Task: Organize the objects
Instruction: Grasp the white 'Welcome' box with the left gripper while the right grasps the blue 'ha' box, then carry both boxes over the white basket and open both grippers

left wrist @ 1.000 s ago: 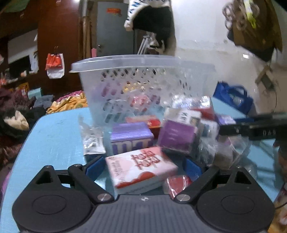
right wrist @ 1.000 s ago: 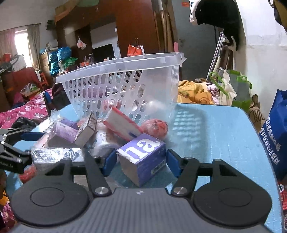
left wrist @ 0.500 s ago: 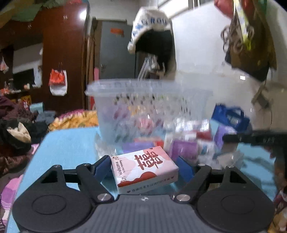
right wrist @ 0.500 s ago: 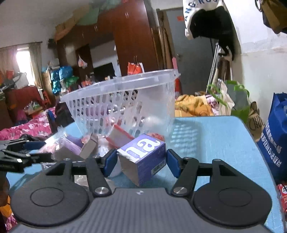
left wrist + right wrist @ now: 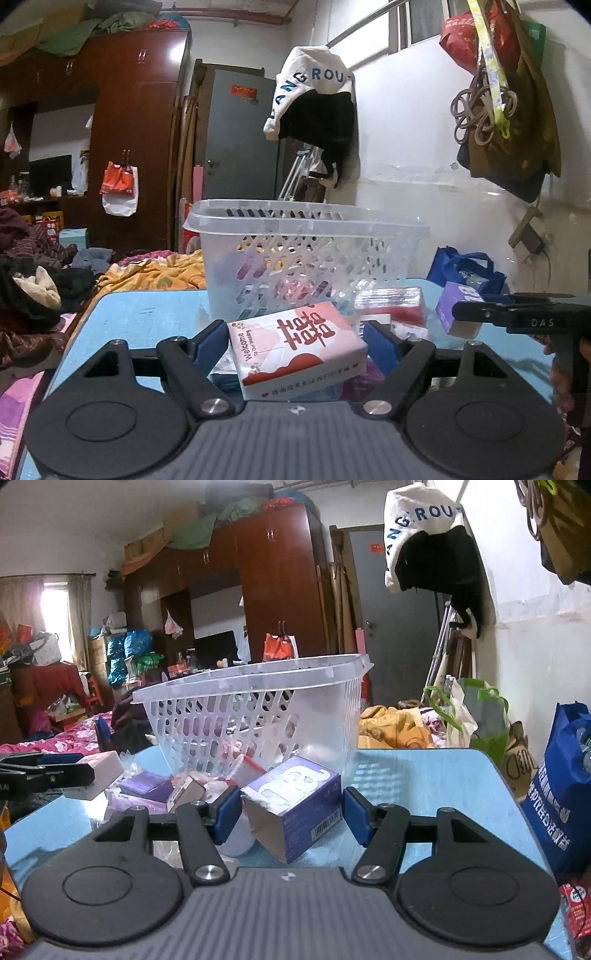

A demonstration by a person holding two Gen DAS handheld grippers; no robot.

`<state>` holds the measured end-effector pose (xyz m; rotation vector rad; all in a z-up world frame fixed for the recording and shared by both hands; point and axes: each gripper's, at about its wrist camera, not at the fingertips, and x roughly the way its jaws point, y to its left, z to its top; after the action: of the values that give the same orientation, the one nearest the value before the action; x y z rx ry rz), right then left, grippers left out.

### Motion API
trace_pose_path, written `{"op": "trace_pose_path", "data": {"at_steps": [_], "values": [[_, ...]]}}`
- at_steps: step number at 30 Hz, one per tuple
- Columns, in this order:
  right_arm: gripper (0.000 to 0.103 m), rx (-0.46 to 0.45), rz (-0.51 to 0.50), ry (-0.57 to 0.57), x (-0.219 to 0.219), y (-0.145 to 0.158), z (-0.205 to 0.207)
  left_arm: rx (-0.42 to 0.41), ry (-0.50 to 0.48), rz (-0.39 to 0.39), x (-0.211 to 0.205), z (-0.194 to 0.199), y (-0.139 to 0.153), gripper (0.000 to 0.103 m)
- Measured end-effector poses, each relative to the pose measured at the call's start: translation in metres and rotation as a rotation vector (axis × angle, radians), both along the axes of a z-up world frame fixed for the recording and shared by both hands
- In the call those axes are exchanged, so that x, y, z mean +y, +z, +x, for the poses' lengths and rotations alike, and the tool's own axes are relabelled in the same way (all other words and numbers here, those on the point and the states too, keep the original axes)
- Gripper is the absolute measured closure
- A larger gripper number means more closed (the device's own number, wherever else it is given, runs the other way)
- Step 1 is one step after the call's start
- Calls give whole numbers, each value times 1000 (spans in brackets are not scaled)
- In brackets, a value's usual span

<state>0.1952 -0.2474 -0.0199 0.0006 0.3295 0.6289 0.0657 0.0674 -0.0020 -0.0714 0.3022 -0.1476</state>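
Basket (image 5: 306,254) contents blurred behind lattice

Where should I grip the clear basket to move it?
Take the basket by its flanged top rim, from above at the near edge: the rim juts out and is bare, while the slotted walls slope inward and packets crowd the base. Both grippers currently hold boxes.

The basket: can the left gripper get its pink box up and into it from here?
Probably yes. The left gripper grips the pink box lifted off the pile, and the basket stands straight ahead with an open top. Its rim sits higher, so the box must rise first.
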Motion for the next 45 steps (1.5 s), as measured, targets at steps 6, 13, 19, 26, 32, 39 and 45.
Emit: {"op": "trace_pose_path", "data": {"at_steps": [6, 13, 19, 26, 32, 39, 45], "values": [[40, -17, 8, -2, -1, 0, -1, -19, -24, -16, -1, -5, 3, 20], [40, -20, 29, -12, -2, 2, 0, -38, -37, -41, 0, -4, 2, 20], [40, -40, 70, -26, -9, 18, -6, -72, -39, -69, 5, -5, 16, 20], [39, -99, 102, 11, 1, 82, 2, -101, -83, -113, 13, 29, 72, 20], [40, -86, 88, 16, 34, 109, 56, -66, -37, -150, 17, 89, 107, 20], [39, -101, 23, 5, 64, 95, 91, 23, 19, -97, 8, 136, 100, 20], [0, -129, -20, -51, 64, 82, 77, 59, 57, -103, 12, 148, 78, 15]]}}
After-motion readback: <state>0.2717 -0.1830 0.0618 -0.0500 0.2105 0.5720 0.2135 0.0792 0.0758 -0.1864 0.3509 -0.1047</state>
